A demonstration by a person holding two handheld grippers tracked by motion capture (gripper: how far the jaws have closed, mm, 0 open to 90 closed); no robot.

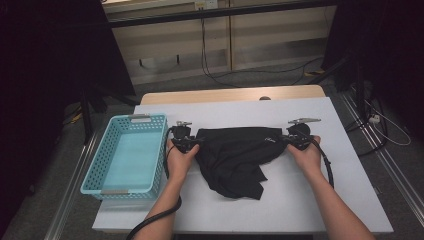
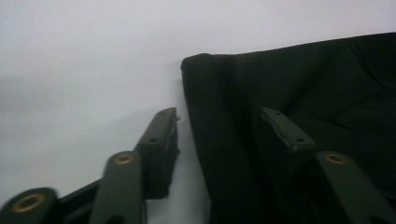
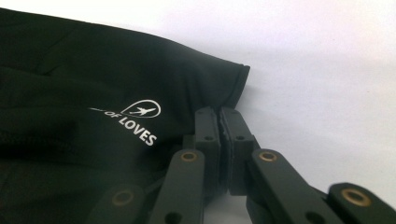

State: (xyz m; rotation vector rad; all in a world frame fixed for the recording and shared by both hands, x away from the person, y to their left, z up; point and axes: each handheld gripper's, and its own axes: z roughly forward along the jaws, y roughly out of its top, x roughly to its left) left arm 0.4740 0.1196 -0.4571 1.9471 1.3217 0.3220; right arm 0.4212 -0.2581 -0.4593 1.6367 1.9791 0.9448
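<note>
You are holding a black garment [image 1: 235,157] flat on the white table [image 1: 310,200], beside a blue basket [image 1: 127,155]. Your right gripper [image 3: 219,135] is pinching its edge (white logo nearby); your left gripper [image 2: 219,128] is spreading wide, straddling the opposite edge.

garment [image 3: 93,84]: cut off left in right gripper view | print [image 3: 135,126]: first word unreadable | basket [image 1: 107,187]: contents unclear
</note>
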